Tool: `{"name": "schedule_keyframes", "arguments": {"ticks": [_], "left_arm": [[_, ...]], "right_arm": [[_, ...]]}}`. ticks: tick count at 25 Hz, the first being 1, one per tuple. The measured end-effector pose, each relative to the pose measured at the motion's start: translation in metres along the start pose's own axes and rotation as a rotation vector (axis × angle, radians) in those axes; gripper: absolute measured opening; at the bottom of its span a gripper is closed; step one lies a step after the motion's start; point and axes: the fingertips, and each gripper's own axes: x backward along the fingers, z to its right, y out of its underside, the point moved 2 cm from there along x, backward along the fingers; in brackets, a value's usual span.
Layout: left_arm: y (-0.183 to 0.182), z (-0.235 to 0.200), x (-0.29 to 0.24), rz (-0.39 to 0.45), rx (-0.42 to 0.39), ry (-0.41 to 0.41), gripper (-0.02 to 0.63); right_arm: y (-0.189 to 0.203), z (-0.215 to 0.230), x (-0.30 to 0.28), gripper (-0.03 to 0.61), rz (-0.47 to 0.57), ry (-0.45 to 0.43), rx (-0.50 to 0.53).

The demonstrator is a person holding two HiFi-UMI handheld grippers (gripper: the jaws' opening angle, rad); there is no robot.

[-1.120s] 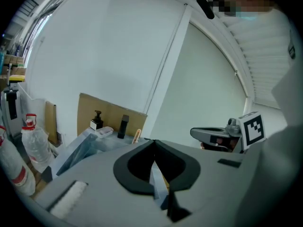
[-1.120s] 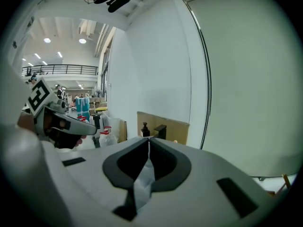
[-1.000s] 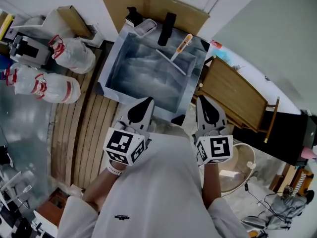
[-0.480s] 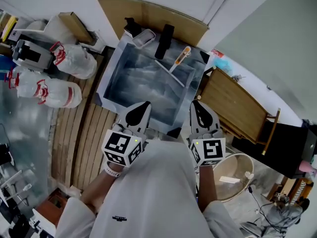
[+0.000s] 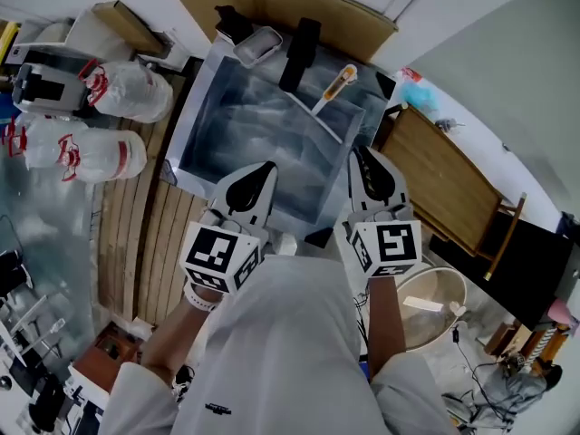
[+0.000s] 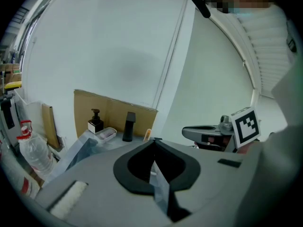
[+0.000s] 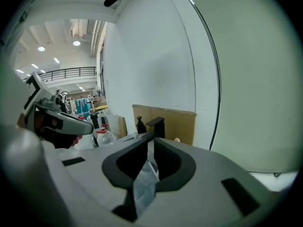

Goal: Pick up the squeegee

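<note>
The squeegee point(image 5: 328, 98) has an orange-and-white handle and a long thin blade. It lies at the far right of the steel sink point(image 5: 195, 125), with the handle up on the rim. My left gripper point(image 5: 264, 170) hangs over the sink's near edge, shut and empty. My right gripper point(image 5: 362, 156) is beside it over the near right corner, also shut and empty, a short way from the blade. The handle tip shows in the left gripper view as the squeegee point(image 6: 147, 135), and in the right gripper view as the squeegee point(image 7: 176, 140), beyond the closed tips.
A black faucet point(image 5: 300, 53), a soap dish point(image 5: 258, 45) and a soap pump point(image 5: 234, 24) stand behind the sink, against cardboard point(image 5: 299, 3). Bagged water bottles point(image 5: 86, 152) lie left on wooden slats point(image 5: 136, 234). A wooden stand point(image 5: 444, 184) and a basin point(image 5: 433, 308) are right.
Both grippers have moved forward and a little down, from in front of the sink to over its near edge. Both jaws stayed shut.
</note>
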Motion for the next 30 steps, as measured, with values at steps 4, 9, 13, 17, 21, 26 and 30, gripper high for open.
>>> {"name": "schedule_keyframes", "arguments": {"ticks": [4, 9, 13, 17, 21, 26, 30], "left_arm": [[0.009, -0.011, -0.022, -0.022, 0.036, -0.006, 0.005], [0.019, -0.028, -0.054, -0.05, 0.032, -0.01, 0.005], [0.034, -0.037, -0.073, -0.076, 0.042, -0.02, 0.005], [0.044, -0.046, -0.097, -0.083, 0.057, -0.032, 0.005], [0.05, -0.049, -0.118, -0.086, 0.072, -0.035, 0.005], [0.059, -0.055, -0.142, -0.092, 0.09, -0.04, 0.005], [0.067, -0.057, -0.154, -0.106, 0.094, -0.038, 0.005]], "right_arm": [[0.013, 0.015, -0.03, 0.011, -0.031, -0.008, -0.017], [0.024, 0.029, -0.066, 0.071, -0.047, -0.031, -0.034], [0.039, 0.039, -0.091, 0.107, -0.07, -0.032, -0.049], [0.05, 0.053, -0.119, 0.125, -0.079, -0.027, -0.069], [0.059, 0.067, -0.144, 0.143, -0.093, -0.015, -0.084], [0.076, 0.08, -0.174, 0.146, -0.129, -0.006, -0.099], [0.089, 0.089, -0.192, 0.164, -0.145, -0.008, -0.131]]}}
